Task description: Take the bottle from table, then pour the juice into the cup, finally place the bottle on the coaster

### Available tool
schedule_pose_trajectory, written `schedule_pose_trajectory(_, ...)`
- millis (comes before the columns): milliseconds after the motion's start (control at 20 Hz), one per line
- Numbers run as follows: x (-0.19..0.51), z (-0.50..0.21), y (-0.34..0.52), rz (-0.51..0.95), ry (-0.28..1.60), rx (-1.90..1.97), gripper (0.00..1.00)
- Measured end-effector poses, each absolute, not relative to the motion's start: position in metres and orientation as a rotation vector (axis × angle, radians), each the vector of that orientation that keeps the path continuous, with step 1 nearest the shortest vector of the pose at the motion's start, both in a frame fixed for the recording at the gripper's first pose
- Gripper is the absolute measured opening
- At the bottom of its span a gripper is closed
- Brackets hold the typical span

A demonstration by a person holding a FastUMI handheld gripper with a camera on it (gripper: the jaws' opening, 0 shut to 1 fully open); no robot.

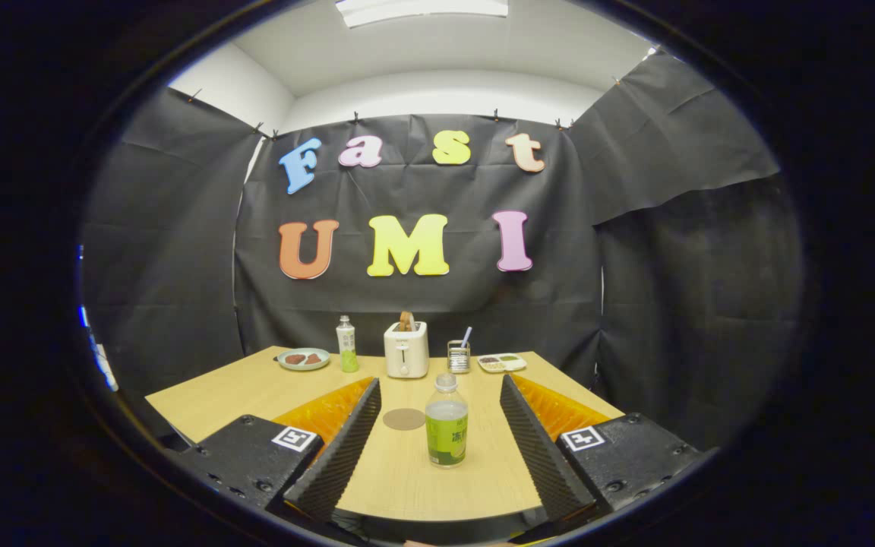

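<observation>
A clear bottle (446, 422) with a green label and pale juice stands upright on the wooden table (240, 391), between my two fingers and nearer the right one. My gripper (439, 389) is open, its ridged black fingers (346, 441) wide apart and touching nothing. A round brown coaster (404, 418) lies flat just left of the bottle, also between the fingers. Beyond them, near the back edge, a small metal cup (458, 356) holds a stick-like utensil.
At the back stand a white toaster (406, 350) with bread in it and a second, slimmer bottle (345, 346). A plate (303, 358) with dark food lies far left; a small divided dish (502, 362) lies far right.
</observation>
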State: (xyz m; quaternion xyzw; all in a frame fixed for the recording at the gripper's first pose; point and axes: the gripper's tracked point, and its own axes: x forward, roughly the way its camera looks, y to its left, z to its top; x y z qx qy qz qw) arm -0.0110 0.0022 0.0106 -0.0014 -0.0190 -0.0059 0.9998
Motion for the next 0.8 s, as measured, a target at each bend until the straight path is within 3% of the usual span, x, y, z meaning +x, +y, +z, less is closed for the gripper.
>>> schedule_pose_trajectory(800, 0.049, -0.029, -0.004, -0.038, 0.044, 0.003, 1.00)
